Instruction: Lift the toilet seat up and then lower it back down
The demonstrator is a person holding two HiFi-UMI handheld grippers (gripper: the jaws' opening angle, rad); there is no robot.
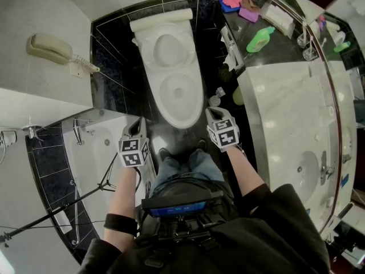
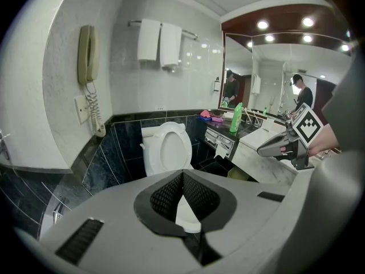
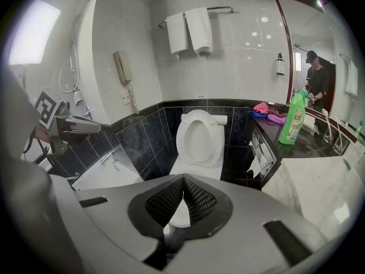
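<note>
The white toilet (image 1: 178,93) stands against the black-tiled back wall, ahead of my feet. Its seat (image 1: 168,49) is raised and leans back on the tank; it shows as an upright ring in the left gripper view (image 2: 174,147) and in the right gripper view (image 3: 198,137). My left gripper (image 1: 137,123) hovers by the bowl's front left, apart from it, jaws shut on nothing (image 2: 182,174). My right gripper (image 1: 212,113) hangs by the bowl's front right, also apart, its jaws closed together and empty (image 3: 183,178).
A bathtub (image 1: 94,153) lies at the left, with a tripod stand (image 1: 63,207) beside it. At the right stands a marble vanity (image 1: 285,107) with a green bottle (image 1: 260,39). A paper holder (image 1: 231,50) is fixed beside the toilet. A phone (image 1: 51,49) hangs on the left wall.
</note>
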